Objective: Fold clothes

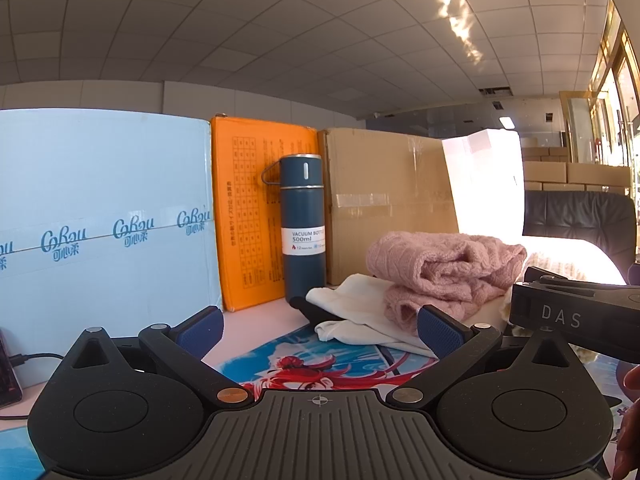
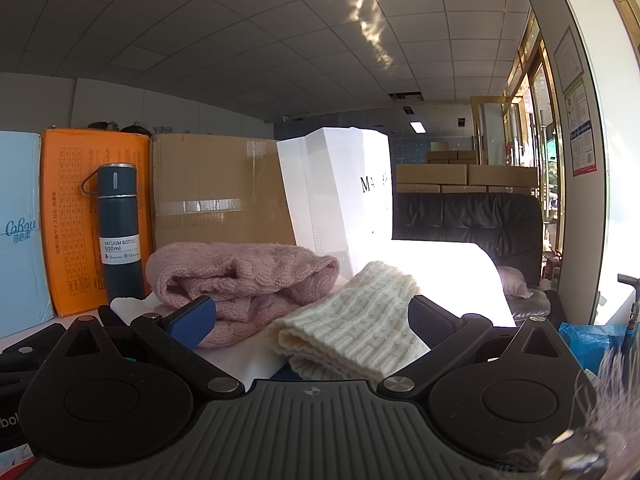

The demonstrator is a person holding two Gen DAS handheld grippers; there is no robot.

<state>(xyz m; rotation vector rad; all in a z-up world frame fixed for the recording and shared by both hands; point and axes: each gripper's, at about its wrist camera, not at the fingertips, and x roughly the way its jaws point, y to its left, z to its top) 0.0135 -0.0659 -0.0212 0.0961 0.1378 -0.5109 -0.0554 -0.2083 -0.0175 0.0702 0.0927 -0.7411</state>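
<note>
Along the back of the table (image 1: 256,322) a pale blue box (image 1: 104,216), a brown cardboard box (image 2: 224,196), an orange box (image 1: 256,216) and a white paper bag (image 2: 340,192) are standing in a row, with a dark blue bottle (image 1: 303,228) upright in front of the orange one. Nearer, a printed mat (image 1: 320,364) is lying flat on the table.

The clothes are sitting on the far part of this mat. The pink sweater (image 2: 240,280) is lying in a loose heap — more bunched than folded, it seems — on top of a thin white cloth (image 1: 360,312). The cream knit piece (image 2: 360,328) is lying just beside it on the right, rolled or doubled over, close under the right gripper (image 2: 312,322).

Both tools are hovering low before the pile. The left gripper (image 1: 320,330) is showing its jaws wide apart, holding nothing; the jaws of the right one are also apart, with the cream knit lying between them, but they are not clamping on it.

I judge the folding to be at an early stage: no piece is looking like a neat flat rectangle, so spreading, folding and stacking are all remaining.
</note>
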